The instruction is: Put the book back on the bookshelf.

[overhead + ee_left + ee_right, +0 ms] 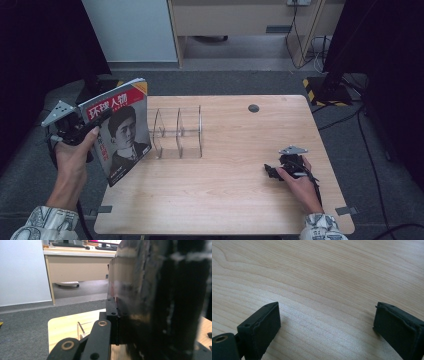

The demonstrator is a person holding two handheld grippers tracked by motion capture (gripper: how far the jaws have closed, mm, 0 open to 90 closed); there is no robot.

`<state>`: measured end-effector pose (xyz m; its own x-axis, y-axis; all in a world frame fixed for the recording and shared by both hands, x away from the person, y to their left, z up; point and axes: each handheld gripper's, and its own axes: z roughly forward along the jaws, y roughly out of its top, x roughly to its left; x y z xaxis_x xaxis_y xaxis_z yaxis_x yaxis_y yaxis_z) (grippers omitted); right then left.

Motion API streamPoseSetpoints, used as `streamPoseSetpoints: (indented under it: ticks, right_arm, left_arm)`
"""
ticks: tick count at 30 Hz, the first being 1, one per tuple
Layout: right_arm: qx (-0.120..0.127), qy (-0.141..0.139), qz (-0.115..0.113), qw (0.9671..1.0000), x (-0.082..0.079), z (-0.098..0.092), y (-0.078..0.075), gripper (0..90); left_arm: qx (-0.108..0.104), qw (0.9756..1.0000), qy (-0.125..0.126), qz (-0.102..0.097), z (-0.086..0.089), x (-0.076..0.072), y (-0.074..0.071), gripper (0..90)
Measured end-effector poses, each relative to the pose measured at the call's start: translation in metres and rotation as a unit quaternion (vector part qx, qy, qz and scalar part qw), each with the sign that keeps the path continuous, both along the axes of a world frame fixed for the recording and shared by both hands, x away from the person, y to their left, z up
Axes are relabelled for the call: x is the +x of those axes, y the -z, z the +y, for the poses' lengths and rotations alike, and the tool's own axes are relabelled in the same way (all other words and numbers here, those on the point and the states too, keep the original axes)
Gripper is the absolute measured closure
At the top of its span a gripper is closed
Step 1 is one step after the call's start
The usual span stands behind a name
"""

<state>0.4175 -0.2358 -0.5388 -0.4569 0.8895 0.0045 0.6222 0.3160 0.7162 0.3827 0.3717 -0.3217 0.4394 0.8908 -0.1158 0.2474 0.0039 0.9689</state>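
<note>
Pale wooden table (225,175) under me: my left gripper (80,127) pinches the magazine (120,130) upright, clear acrylic rack (179,131) just beside it; my right gripper (275,171) rests jaws spread, well apart.

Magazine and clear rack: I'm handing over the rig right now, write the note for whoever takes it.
Left gripper: shut on the magazine, holding it upright and tilted, in the air at the table's left edge.
Right gripper: open, nothing between its fingers, resting low on the table at the right.
Clear rack: stands mid-table just right of the magazine; its slots look empty.
Done: magazine picked up.
Left: probably slide it into a rack slot, then release.
</note>
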Motion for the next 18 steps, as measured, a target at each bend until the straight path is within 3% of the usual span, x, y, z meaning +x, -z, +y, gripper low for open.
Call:
streamPoseSetpoints:
  ticks: [18]
  right_arm:
    - [0.000,-0.002,0.000,1.0000,0.000,0.000,0.000,7.4]
  left_arm:
    - [-0.006,0.9999,-0.010,-0.010,-0.009,0.014,-0.003,86.5]
